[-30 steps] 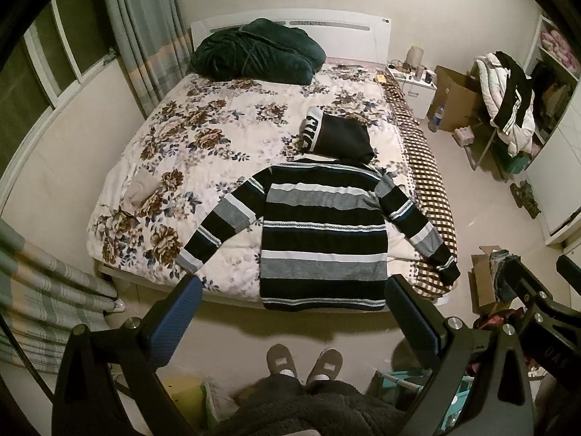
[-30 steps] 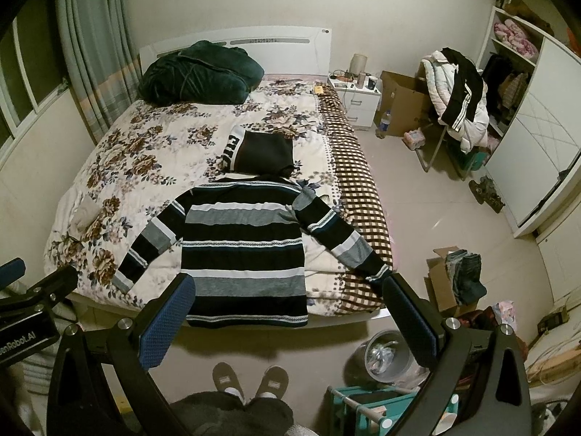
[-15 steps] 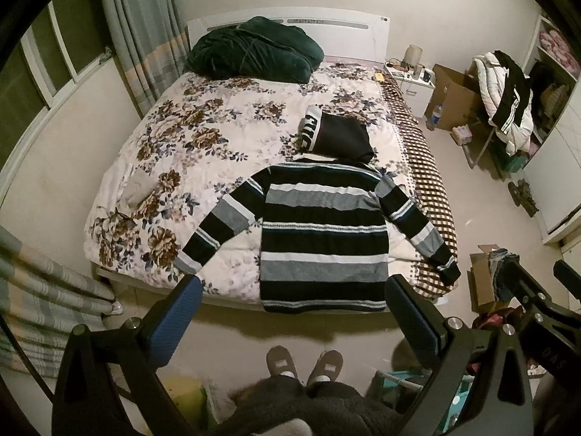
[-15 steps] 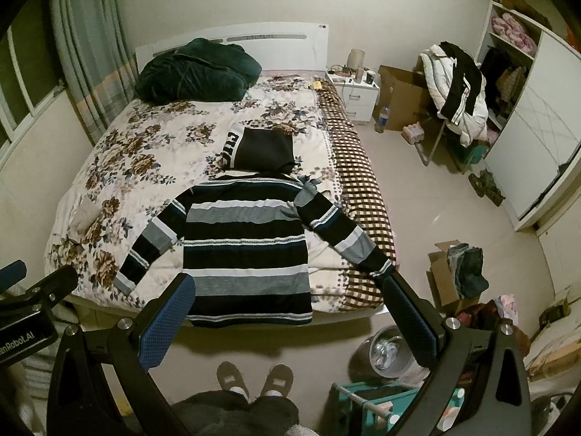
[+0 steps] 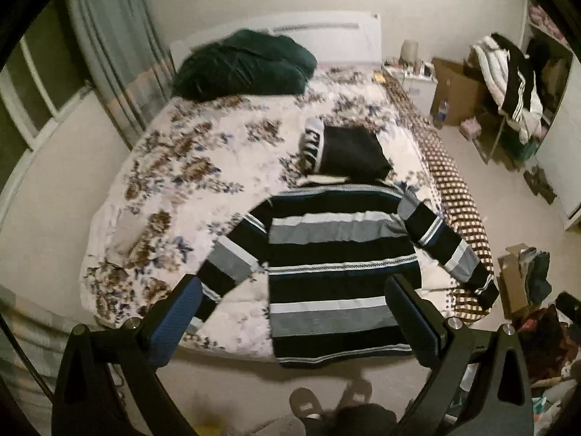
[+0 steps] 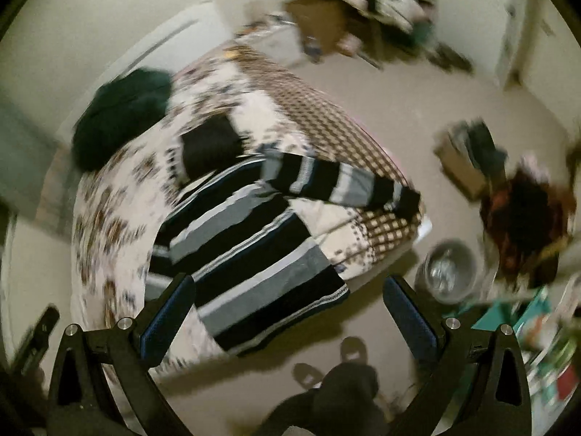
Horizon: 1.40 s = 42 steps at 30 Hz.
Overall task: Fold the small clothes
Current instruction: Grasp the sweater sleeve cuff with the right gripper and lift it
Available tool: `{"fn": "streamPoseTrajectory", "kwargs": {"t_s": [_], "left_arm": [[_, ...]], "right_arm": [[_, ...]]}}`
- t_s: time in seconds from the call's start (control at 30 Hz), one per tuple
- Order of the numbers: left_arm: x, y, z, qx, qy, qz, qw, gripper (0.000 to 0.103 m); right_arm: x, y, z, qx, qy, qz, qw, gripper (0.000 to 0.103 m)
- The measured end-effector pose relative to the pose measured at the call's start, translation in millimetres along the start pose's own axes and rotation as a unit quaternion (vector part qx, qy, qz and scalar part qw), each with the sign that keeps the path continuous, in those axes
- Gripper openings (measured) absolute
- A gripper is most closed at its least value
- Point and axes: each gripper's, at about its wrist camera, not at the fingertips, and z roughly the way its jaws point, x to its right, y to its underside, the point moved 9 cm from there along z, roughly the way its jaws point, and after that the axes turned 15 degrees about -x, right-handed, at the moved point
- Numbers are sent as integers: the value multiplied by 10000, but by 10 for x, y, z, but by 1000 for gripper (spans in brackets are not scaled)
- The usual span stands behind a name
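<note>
While both grippers are held in the air above the floor at the foot of the bed [image 5: 170, 189], nothing is pinched by either: the left gripper [image 5: 294, 323] is seen with its blue-padded fingers [image 5: 174, 321] spread wide, and the right gripper [image 6: 290, 321] is likewise spread, its fingers [image 6: 410, 321] well apart. A striped sweater [image 5: 337, 269] is laid flat on the bed near its foot edge, hem toward the foot, both sleeves stretched out to the sides. One sleeve cuff [image 5: 486, 292] is seen reaching the checked sheet at the bed's right edge. Just beyond the sweater's collar, toward the headboard, a folded black garment [image 5: 348, 154] with white lettering is placed, touching the collar. A dark green bundle [image 5: 243, 65] is piled at the head of the bed. In the right wrist view, which is tilted and blurred, the sweater [image 6: 247, 254] is seen between the fingers, and a metal bin [image 6: 448, 272] is stood on the floor just beside the bed's foot corner. Slippered feet [image 5: 328, 398] are seen on the floor below the bed's foot.
</note>
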Motion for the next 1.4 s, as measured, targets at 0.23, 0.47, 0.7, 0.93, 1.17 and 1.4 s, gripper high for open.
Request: {"fn": "streamPoseTrajectory", "kwargs": {"t_s": [0.23, 0.47, 0.7, 0.93, 1.17, 1.4], "left_arm": [[550, -384, 1097, -617, -101, 205, 9978, 103], [1159, -589, 2182, -1287, -170, 176, 9914, 103], [1715, -532, 3194, -1852, -548, 835, 9776, 103], [2128, -567, 3834, -2093, -771, 1346, 9655, 103], [2406, -778, 4033, -1981, -698, 1519, 9658, 103], [2436, -962, 3979, -1827, -433, 1393, 9723, 103]], "right_arm": [[1182, -727, 1473, -296, -464, 1557, 9863, 103], [2172, -1511, 3200, -255, -1215, 2970, 9468, 103], [2982, -1695, 4424, -208, -1998, 4679, 8607, 103], [3387, -1748, 4992, 327, -2379, 5598, 7931, 81], [3668, -1801, 5169, 698, -1911, 5900, 7813, 32], [3631, -1972, 4756, 928, -1625, 5482, 8152, 8]]}}
